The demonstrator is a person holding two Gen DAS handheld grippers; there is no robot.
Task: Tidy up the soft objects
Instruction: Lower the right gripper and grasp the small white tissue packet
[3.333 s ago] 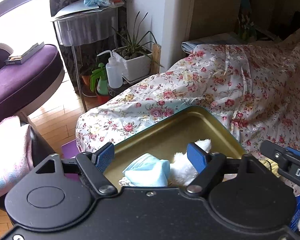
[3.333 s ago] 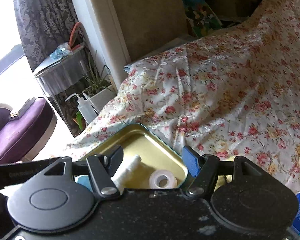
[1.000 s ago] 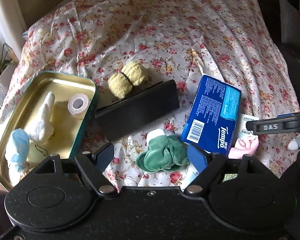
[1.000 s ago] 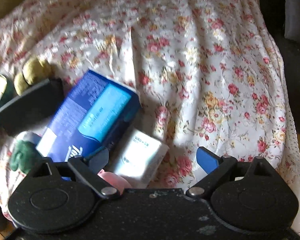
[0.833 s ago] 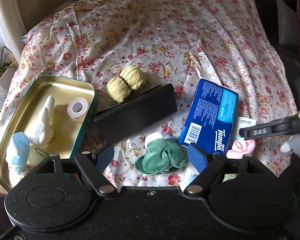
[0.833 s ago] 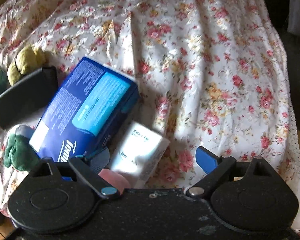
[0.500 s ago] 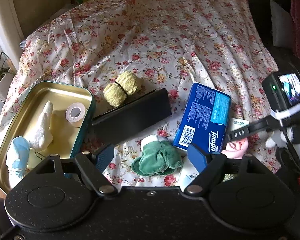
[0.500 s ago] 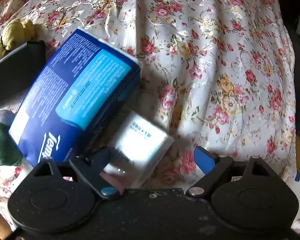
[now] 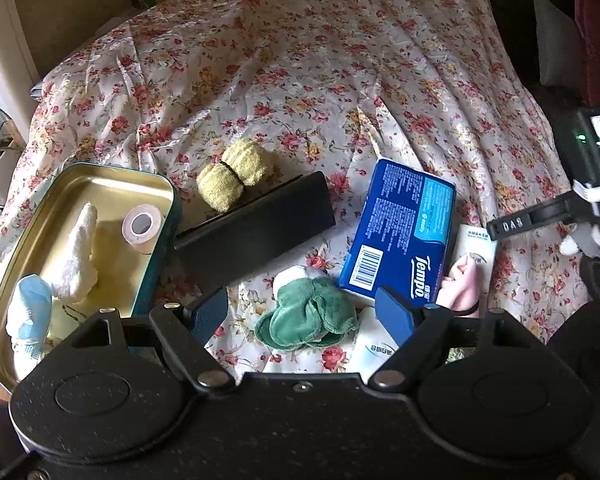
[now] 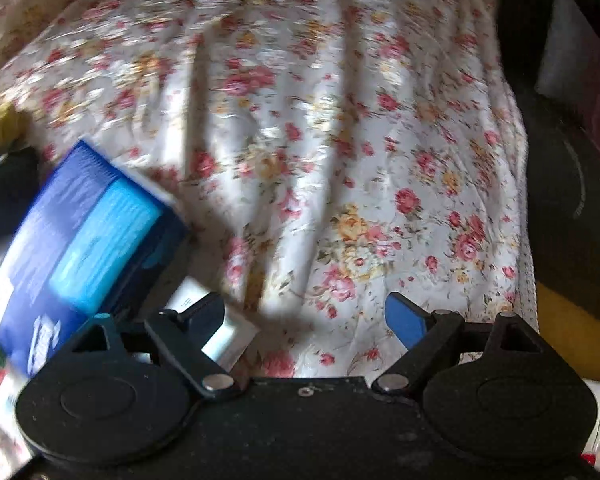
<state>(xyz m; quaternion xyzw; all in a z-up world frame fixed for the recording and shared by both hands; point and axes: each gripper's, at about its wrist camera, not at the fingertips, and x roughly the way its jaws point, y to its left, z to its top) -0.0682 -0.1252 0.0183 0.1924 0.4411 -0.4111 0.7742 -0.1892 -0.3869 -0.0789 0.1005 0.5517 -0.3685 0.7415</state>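
Observation:
In the left wrist view a green cloth lies on the floral sheet just beyond my open left gripper, whose pads do not touch it. A yellow rolled towel, a blue tissue pack and a pink soft piece lie further out. The gold tin at left holds a white cloth roll, a tape roll and a blue mask. My right gripper hangs over bare sheet, jaws closing on nothing; the blurred blue tissue pack and a white packet lie by its left finger.
A black box lid leans between the tin and the tissue pack. A white packet lies beside the pink piece. The right gripper's finger and its camera reach in from the right. The bed edge drops off at right.
The right gripper has slid to the right, so the tissue pack and white packet now sit left of its jaws, which stand a little narrower. The left gripper has stayed put.

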